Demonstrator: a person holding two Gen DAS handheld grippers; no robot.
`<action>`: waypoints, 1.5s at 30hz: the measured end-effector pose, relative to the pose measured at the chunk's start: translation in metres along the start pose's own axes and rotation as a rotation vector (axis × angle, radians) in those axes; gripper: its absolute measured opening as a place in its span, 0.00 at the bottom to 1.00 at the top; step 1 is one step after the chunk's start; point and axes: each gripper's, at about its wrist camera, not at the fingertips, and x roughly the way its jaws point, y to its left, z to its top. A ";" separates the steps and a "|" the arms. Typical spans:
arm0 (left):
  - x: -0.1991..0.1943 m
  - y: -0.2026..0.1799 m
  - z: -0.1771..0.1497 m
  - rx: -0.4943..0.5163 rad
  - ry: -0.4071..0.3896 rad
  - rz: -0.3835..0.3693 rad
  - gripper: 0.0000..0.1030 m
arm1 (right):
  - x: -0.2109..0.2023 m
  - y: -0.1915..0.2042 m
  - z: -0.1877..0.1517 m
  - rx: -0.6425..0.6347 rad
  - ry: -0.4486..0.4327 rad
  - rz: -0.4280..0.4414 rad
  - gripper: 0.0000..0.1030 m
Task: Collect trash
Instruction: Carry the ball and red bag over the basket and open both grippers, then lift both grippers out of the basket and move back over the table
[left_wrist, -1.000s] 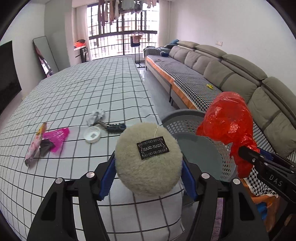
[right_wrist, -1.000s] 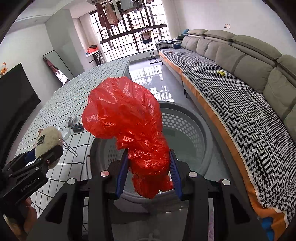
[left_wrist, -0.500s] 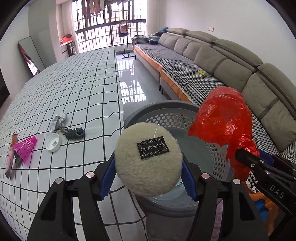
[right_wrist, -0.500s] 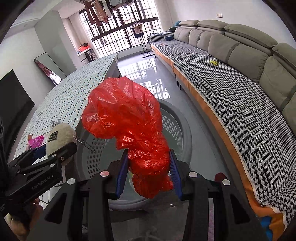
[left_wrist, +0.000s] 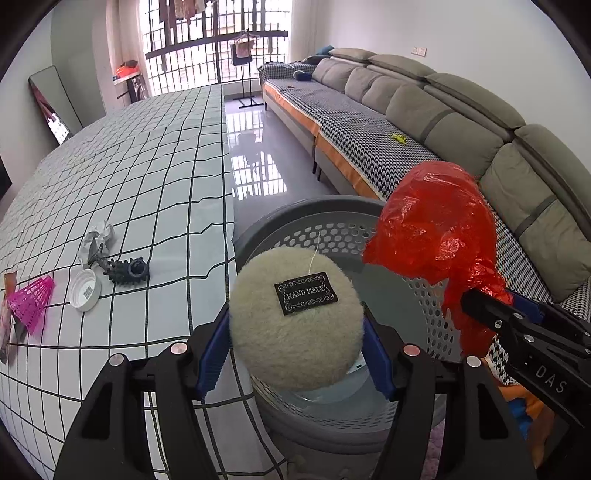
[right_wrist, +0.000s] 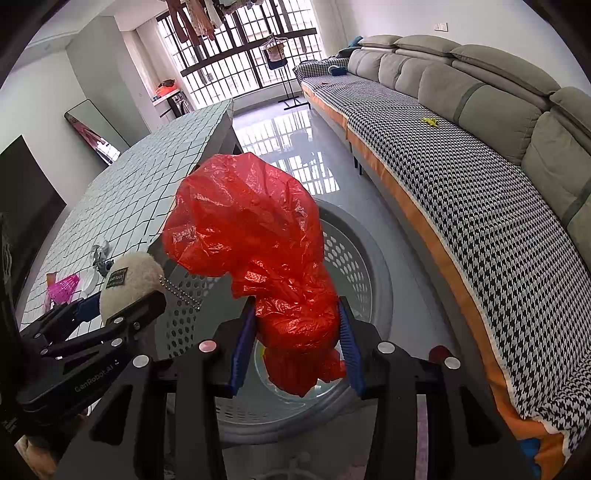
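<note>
A round beige plush ball (left_wrist: 295, 332) with a black "hand made" label sits between the blue pads of my left gripper (left_wrist: 295, 354), which is shut on it. It hangs over the near rim of the grey perforated basket (left_wrist: 332, 221) on the floor. My right gripper (right_wrist: 295, 332) holds a crumpled red plastic bag (right_wrist: 251, 229) over the basket's (right_wrist: 384, 288) middle. Its jaws are opening slightly, with the bag's lower part still between the pads. The left gripper (right_wrist: 122, 306) with the ball (right_wrist: 129, 273) shows at the left of the right wrist view.
A table under a checked cloth (left_wrist: 147, 166) stands left of the basket. On it lie a pink shuttlecock (left_wrist: 31, 299), a white lid (left_wrist: 85, 290), a black spiky ring (left_wrist: 129, 269) and crumpled paper (left_wrist: 98, 238). A long sofa (left_wrist: 443, 110) runs along the right.
Both grippers have moved off the table edge toward the basket and slightly down with their loads. The basket now lies under both of them.
</note>
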 end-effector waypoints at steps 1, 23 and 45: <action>-0.001 0.001 0.000 -0.001 0.001 -0.001 0.63 | 0.000 -0.001 0.000 0.001 -0.001 0.002 0.43; -0.021 0.001 -0.004 -0.001 -0.033 0.018 0.73 | -0.015 -0.007 -0.007 0.022 -0.038 0.001 0.65; -0.069 0.033 -0.019 -0.054 -0.111 0.069 0.89 | -0.032 0.032 -0.021 -0.056 -0.052 0.026 0.66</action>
